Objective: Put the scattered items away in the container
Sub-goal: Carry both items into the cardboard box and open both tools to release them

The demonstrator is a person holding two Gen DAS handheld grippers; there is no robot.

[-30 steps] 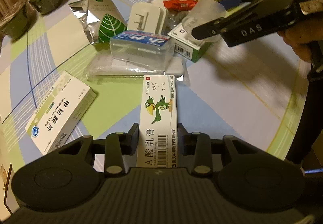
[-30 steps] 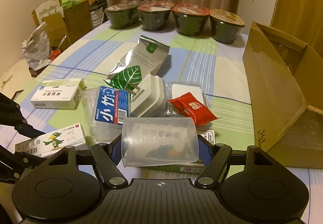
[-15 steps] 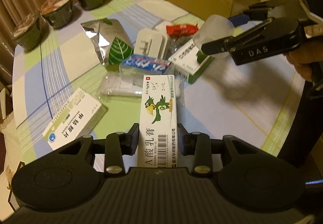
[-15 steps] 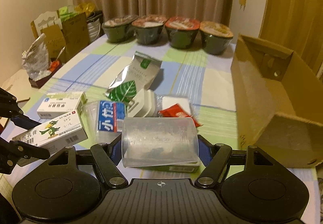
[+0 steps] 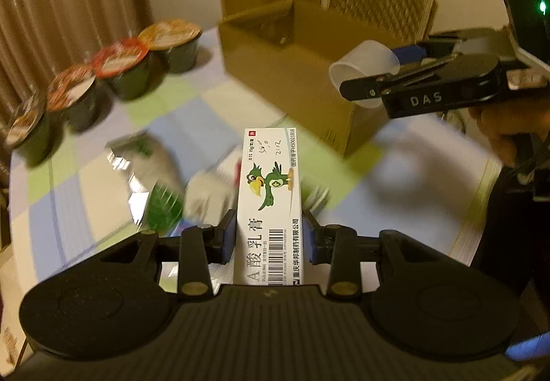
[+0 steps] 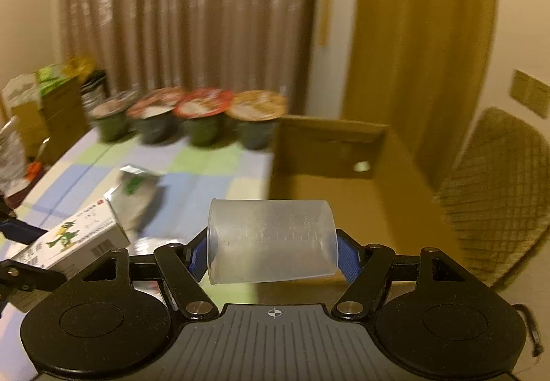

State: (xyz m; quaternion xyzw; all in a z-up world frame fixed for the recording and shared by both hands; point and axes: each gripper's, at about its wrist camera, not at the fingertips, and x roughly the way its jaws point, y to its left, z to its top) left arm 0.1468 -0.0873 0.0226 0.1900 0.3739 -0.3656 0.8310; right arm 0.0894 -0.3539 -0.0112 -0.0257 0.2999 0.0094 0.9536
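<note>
My left gripper [image 5: 270, 238] is shut on a long white ointment box [image 5: 271, 195] with a green bird on it, held in the air above the table. My right gripper [image 6: 273, 257] is shut on a clear plastic measuring cup [image 6: 271, 240], held sideways just before the open cardboard box [image 6: 330, 181]. In the left wrist view the right gripper [image 5: 364, 85] with the cup [image 5: 361, 71] hangs at the near side of the cardboard box [image 5: 292, 71]. The ointment box also shows at the left of the right wrist view [image 6: 75, 236].
Several lidded noodle bowls [image 6: 199, 119] stand in a row at the table's far edge. A silver leaf-print pouch [image 5: 151, 171] and other blurred items lie on the checked tablecloth [image 5: 86, 181]. A woven chair [image 6: 498, 195] stands behind the box.
Both grippers have risen well above the table and swung toward the cardboard box, each still holding its item. The scattered pile has dropped below and blurred.
</note>
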